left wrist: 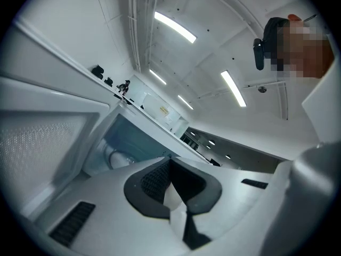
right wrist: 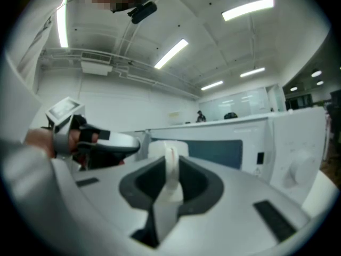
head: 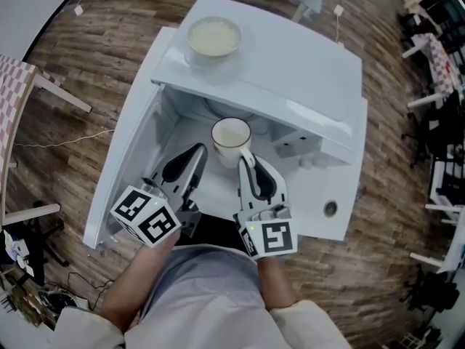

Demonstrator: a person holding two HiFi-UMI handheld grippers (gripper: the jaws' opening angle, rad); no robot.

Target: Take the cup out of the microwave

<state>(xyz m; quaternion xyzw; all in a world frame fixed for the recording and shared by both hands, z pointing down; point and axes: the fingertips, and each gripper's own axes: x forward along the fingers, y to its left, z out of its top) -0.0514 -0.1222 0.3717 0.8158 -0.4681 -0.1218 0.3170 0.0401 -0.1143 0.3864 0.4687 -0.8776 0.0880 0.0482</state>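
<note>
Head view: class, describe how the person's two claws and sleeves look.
Both the left claw and right claw are white, tapered shells with dark grey recesses. Each carries a cube of black-and-white square markers. The sleeves are cream.

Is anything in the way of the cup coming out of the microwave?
Nothing visible. The right gripper holds the cup by its handle, the microwave door is swung wide, and the left gripper sits beside the cup.
</note>
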